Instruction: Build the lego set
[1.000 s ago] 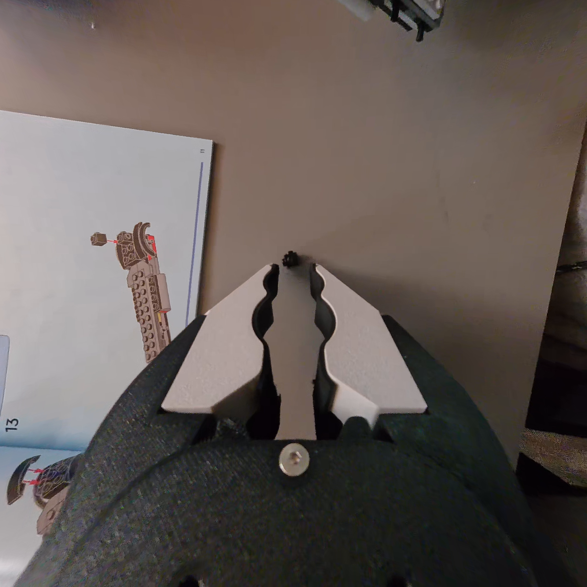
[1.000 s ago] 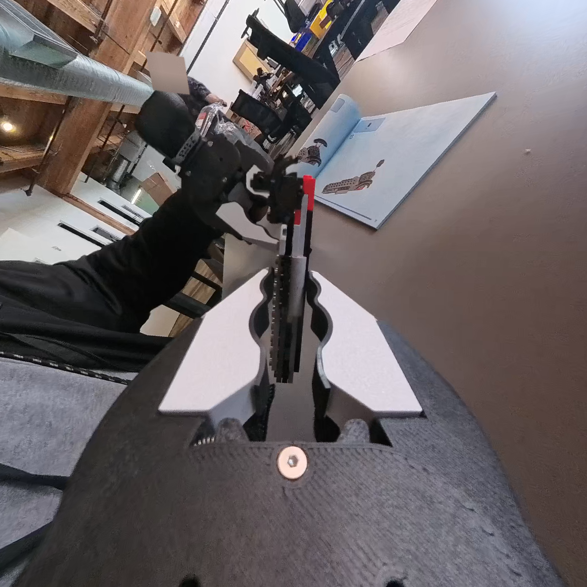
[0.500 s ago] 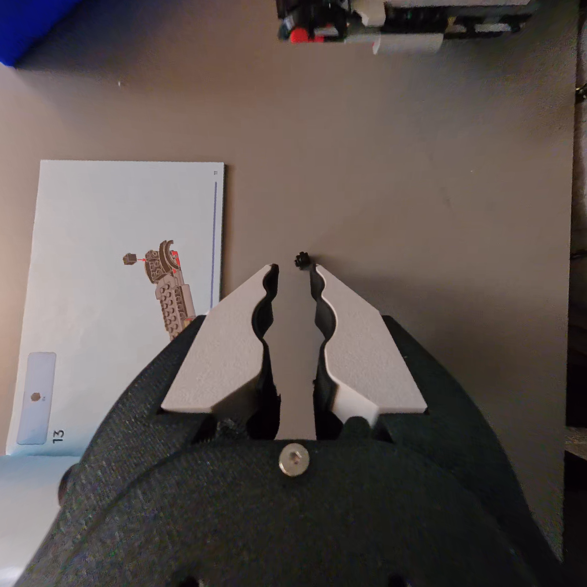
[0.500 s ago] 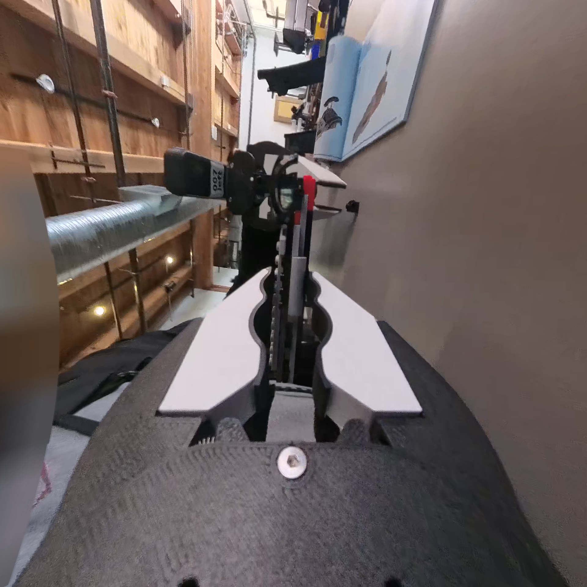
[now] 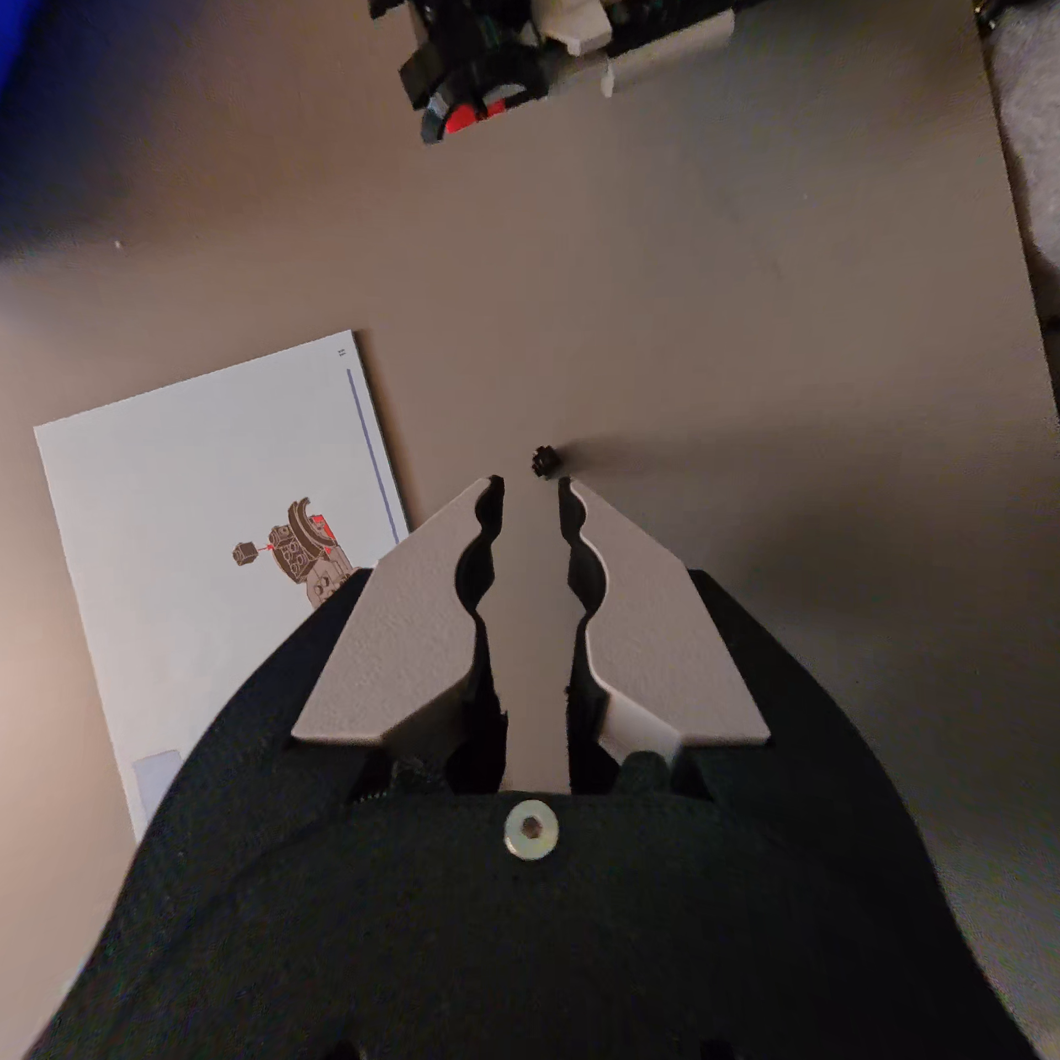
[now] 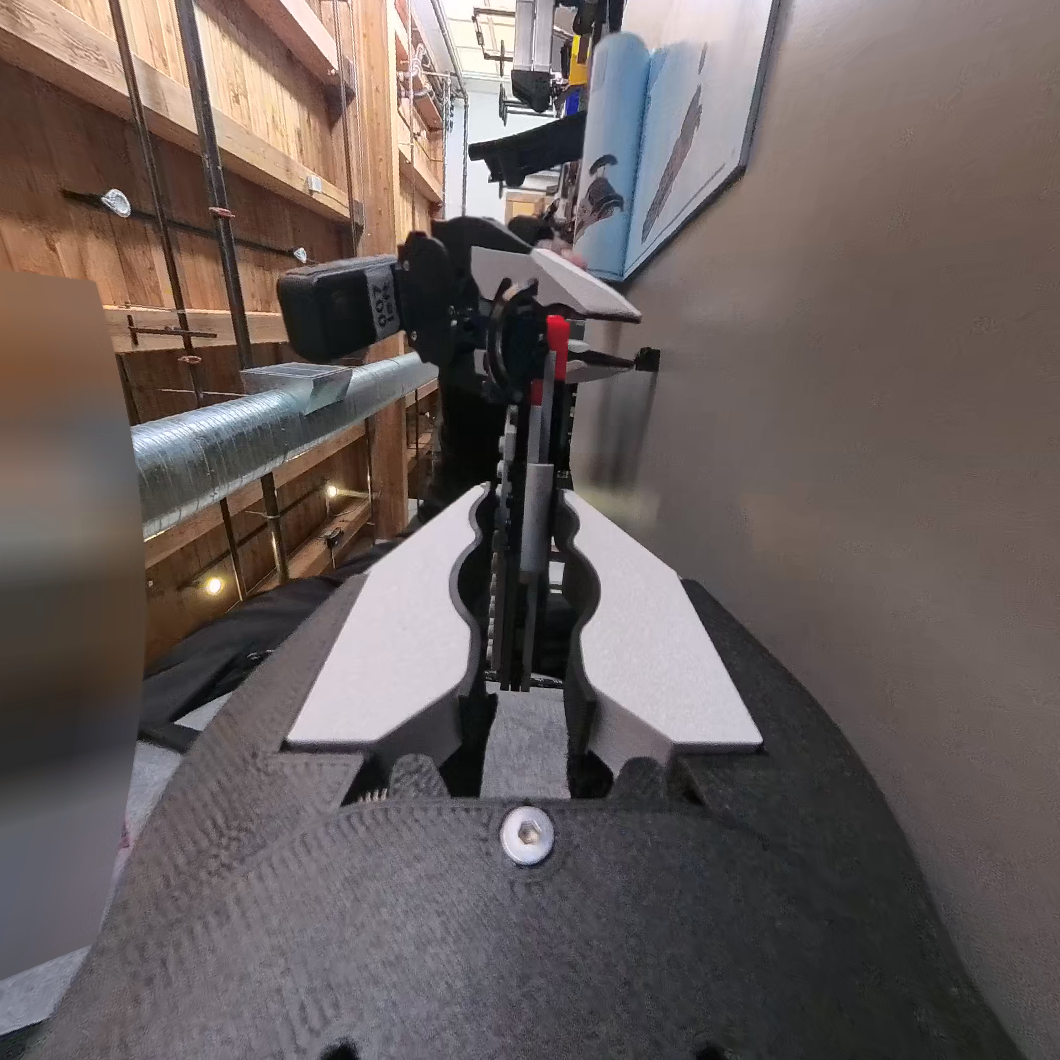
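My left gripper (image 5: 530,484) hovers over the brown table (image 5: 745,344), jaws a little apart and empty. A small black lego piece (image 5: 544,462) lies on the table just beyond its right fingertip, not between the fingers. My right gripper (image 6: 525,493) is shut on a long black and grey lego model (image 6: 530,516) with a red tip, held edge-on. The model's end also shows at the top of the left wrist view (image 5: 493,69). In the right wrist view the left gripper (image 6: 625,338) sits past the model, next to the small black piece (image 6: 647,360).
The open instruction booklet (image 5: 218,516) lies on the table left of my left gripper; it also shows in the right wrist view (image 6: 682,132). A grey cloth (image 5: 1027,143) borders the table's right edge. A blurred patch covers the left of the right wrist view. The tips of one gripper are about 12 cm away from the tips of the other.
The left gripper has drawn back and turned, so the booklet looks smaller and tilted. The black piece stays on the table by its right fingertip. The model has swung into view, end-on.
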`<move>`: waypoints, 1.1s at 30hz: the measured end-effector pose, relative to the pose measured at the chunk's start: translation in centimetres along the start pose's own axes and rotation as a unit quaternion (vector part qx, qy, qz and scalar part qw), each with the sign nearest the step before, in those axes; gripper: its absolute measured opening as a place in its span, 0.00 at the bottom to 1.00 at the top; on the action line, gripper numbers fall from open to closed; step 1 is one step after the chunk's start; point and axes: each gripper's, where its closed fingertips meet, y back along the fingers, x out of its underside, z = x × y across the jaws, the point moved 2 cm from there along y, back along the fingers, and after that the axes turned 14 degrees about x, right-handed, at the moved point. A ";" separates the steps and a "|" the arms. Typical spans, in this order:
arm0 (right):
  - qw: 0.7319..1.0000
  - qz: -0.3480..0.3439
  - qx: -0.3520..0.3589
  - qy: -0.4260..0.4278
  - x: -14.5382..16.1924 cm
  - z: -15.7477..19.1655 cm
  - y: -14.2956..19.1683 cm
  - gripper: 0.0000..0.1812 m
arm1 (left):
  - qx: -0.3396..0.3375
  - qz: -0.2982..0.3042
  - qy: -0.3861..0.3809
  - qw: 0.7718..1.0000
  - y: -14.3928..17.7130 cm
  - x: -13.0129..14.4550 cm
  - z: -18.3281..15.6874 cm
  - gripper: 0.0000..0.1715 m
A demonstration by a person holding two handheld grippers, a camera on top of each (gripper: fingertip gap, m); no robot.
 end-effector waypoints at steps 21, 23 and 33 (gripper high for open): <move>1.000 -0.002 -0.011 0.011 0.0 0.2 0.2 0.12 | -0.016 0.017 0.013 1.000 -1.2 -0.7 -0.4 0.06; 1.000 -0.008 -0.009 0.010 -0.1 0.2 0.2 0.12 | -0.032 0.000 0.040 0.999 -0.9 -1.1 -0.1 0.06; 0.998 -0.058 0.003 -0.009 -0.7 0.0 -0.1 0.11 | -0.102 -0.145 0.171 0.969 2.6 -9.2 0.9 0.06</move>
